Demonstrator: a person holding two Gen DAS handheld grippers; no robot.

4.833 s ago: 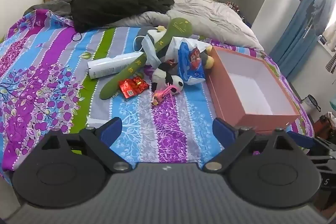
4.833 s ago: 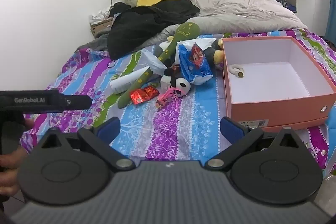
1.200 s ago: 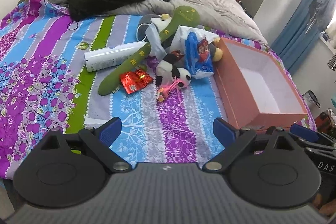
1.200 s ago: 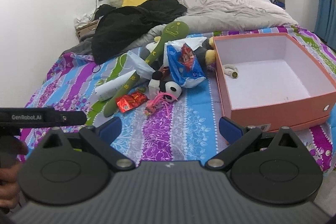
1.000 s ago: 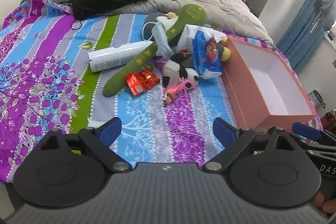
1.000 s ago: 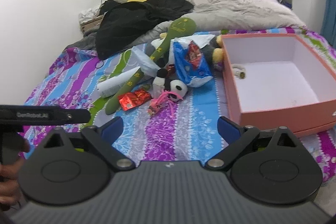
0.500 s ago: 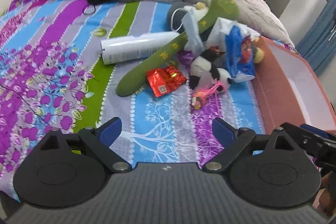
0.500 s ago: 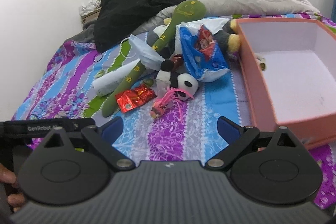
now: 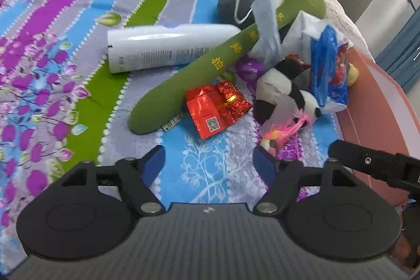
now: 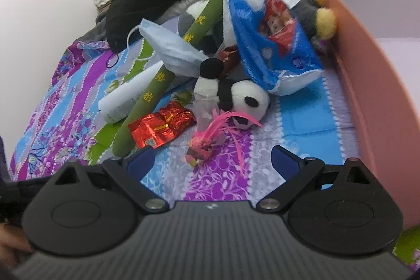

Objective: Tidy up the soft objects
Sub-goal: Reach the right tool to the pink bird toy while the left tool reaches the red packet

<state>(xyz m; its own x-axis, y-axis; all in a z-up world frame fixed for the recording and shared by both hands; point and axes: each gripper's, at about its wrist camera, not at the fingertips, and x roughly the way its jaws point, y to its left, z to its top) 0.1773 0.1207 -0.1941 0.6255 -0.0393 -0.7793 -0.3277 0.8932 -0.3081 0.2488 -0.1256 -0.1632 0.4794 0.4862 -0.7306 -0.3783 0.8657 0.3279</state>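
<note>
A striped purple, blue and green bedspread [image 9: 78, 49] carries an open salmon cardboard box [image 10: 367, 75] beside a heap: long green plush stick [image 9: 210, 64], white tube [image 9: 162, 49], black-and-white plush panda [image 10: 236, 96], red foil packet [image 9: 212, 109]. Left gripper [image 9: 208, 162], jaws just narrowing but apart, and right gripper [image 10: 210, 156], jaws apart, seemingly hover empty before the heap

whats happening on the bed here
A person holds a gripper in each hand over a pile on the bed: a green plush stick, a panda toy, a red foil packet. Both the left gripper and the right gripper are open and hold nothing; the left's fingers have just been closing. The orange box waits beside the pile.
</note>
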